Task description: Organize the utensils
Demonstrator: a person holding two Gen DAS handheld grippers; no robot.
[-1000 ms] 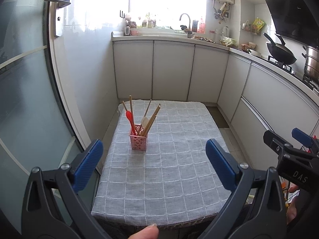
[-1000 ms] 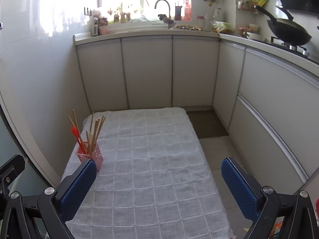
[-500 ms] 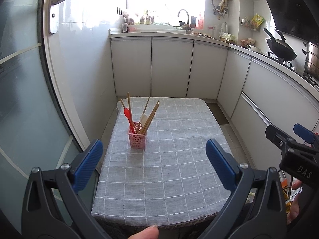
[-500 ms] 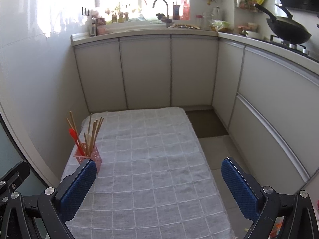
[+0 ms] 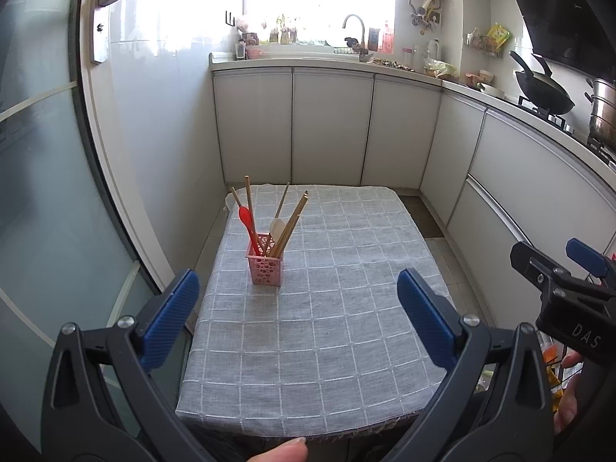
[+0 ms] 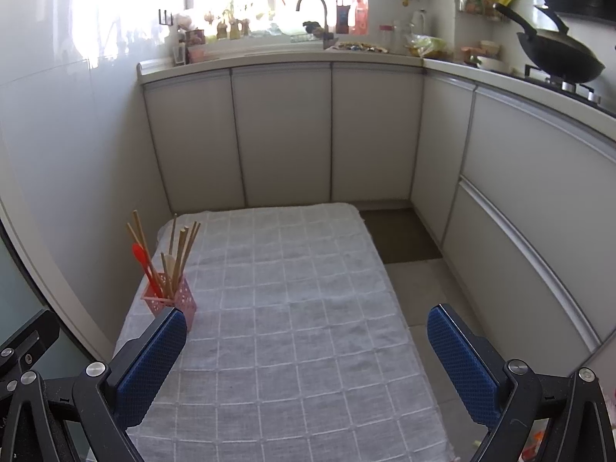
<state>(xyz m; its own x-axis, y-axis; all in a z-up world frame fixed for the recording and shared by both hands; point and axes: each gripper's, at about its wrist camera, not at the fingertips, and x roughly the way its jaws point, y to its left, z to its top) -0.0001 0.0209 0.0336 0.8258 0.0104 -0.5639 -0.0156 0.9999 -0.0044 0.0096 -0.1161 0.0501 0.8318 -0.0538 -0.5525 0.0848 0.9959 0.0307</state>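
Well beyond both spread tools, upright utensil holder.

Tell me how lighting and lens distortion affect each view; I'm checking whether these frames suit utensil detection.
Left wrist view: the window is blown out white, cabinet edges bow with fisheye, yet the pink holder and red spoon stay sharp. Right wrist view: the same glare washes the left wall, and the holder sits partly behind the right gripper's blue pad.

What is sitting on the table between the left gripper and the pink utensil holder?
Nothing visible. Only bare grey tablecloth lies between the open left gripper and the pink utensil holder, which stands alone near the table's far left side.
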